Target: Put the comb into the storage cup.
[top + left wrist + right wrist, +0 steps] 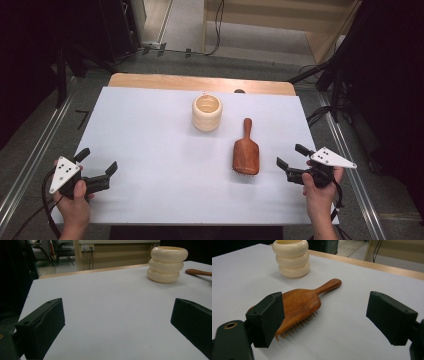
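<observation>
White tabletop [150,150], wooden hairbrush [246,154] bristles-down just beside open right gripper [291,156] fingers

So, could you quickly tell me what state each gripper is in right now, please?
Left gripper: open, holding nothing.
Right gripper: open, holding nothing, beside the hairbrush.

No text, label, brand, number or sign can be read anywhere in the scene. Small dark dots are seen on the grey three-cornered plates of the left gripper [96,168] and the right gripper [290,159], but no characters are formed by them.
</observation>
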A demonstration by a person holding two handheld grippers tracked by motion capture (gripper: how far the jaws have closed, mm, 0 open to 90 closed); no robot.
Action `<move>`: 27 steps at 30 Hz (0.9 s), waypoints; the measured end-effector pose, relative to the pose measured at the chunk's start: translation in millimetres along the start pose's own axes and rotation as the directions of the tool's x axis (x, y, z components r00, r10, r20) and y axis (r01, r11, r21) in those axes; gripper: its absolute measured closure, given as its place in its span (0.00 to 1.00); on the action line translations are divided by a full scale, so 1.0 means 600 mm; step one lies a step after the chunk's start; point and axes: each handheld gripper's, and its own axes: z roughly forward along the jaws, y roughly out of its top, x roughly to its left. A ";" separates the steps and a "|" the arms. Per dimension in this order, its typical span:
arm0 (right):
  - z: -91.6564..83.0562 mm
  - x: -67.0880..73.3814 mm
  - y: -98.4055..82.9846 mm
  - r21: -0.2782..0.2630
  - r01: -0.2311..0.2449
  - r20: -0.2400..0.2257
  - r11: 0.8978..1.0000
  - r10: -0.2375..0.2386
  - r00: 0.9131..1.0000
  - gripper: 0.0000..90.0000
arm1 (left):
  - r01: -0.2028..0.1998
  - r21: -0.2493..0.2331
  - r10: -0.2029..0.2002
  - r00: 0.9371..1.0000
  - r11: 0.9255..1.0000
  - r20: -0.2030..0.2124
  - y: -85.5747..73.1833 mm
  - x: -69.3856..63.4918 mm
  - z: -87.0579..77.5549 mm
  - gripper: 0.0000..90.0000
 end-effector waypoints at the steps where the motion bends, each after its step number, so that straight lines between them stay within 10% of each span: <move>1: 0.004 0.001 0.006 0.004 0.008 -0.001 1.000 -0.008 1.000 0.14 | 0.000 -0.001 0.000 1.000 1.000 0.000 0.000 0.000 0.000 0.00; 21: 0.096 0.005 0.088 0.173 0.051 -0.021 0.984 -0.048 0.999 0.41 | -0.009 0.000 0.009 1.000 1.000 0.002 0.000 -0.002 0.000 0.00; 27: 0.122 0.004 0.096 0.215 0.060 -0.016 0.975 -0.058 0.998 0.68 | -0.011 -0.001 0.011 1.000 1.000 -0.002 0.000 -0.002 -0.001 0.00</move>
